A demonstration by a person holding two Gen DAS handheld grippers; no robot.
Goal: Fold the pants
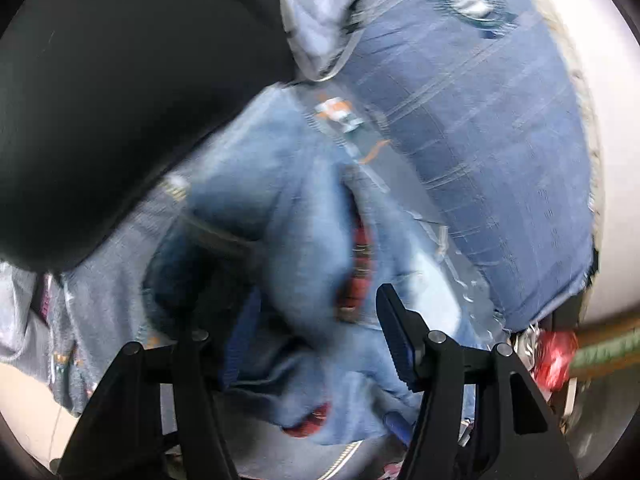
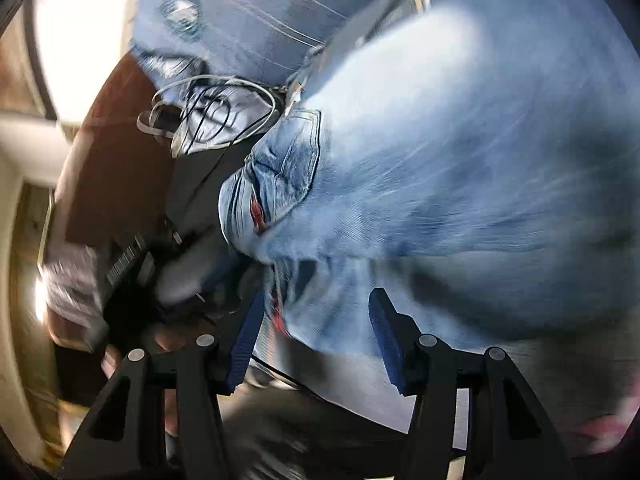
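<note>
Light blue denim pants with a red plaid lining [image 1: 280, 208] lie bunched on a blue checked cloth [image 1: 480, 128]. My left gripper [image 1: 316, 332] stands wide open, and a fold of the denim bulges between its blue pads [image 1: 396, 344] without being pinched. In the right wrist view the pants [image 2: 440, 152] fill most of the frame, with a back pocket [image 2: 296, 160] near the middle. My right gripper [image 2: 316, 332] is also wide open, with denim lying between its pads [image 2: 388, 336]. Both views are blurred by motion.
A dark rounded shape [image 1: 100, 100] covers the upper left of the left wrist view. A red object [image 1: 556, 360] lies beside the blue cloth's corner. In the right wrist view, loose cables [image 2: 208, 108] lie on a brown surface [image 2: 116, 168], near a dark device [image 2: 132, 264].
</note>
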